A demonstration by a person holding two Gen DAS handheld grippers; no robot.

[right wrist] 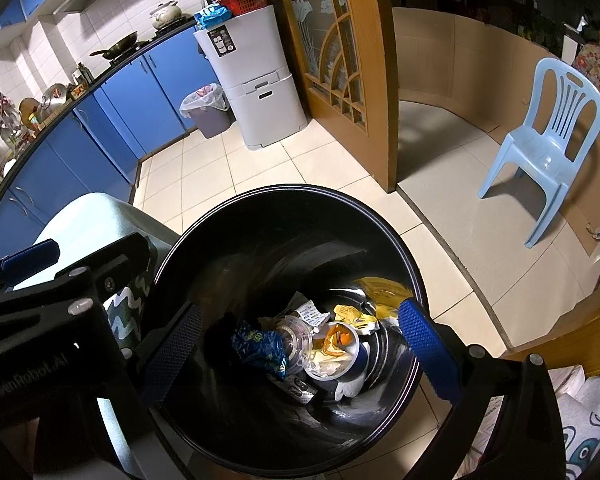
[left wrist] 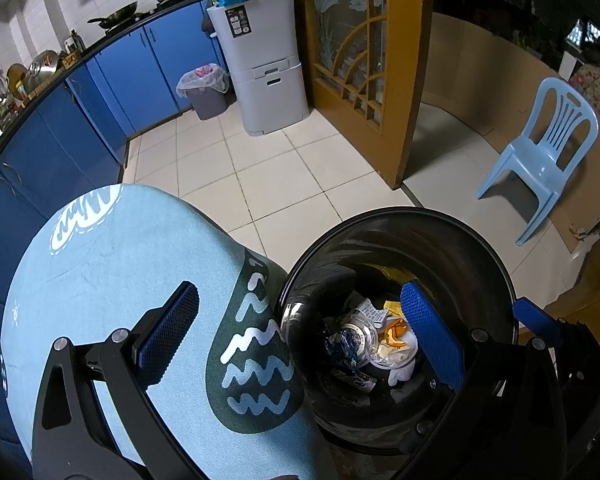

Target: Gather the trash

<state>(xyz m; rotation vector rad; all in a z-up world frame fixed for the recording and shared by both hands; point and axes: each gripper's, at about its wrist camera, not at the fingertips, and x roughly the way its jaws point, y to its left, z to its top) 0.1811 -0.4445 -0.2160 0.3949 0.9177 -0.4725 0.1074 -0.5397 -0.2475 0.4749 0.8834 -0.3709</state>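
Both grippers hang over the black bin (right wrist: 284, 240), which stands on the tiled floor (right wrist: 260, 168) right beside a worktop covered in a light blue cloth (left wrist: 120, 260). The left gripper (left wrist: 300, 332) has its fingers wide apart, one over the cloth, the other over the bin's mouth, holding nothing. The right gripper (right wrist: 300, 344) also has its fingers spread, empty, straddling the opening. The trash lies at the bottom: a crumpled blue wrapper (right wrist: 260, 346), a clear plastic lid (right wrist: 298, 340), a white cup with orange scraps (right wrist: 336, 344), and a paper receipt (right wrist: 312, 314).
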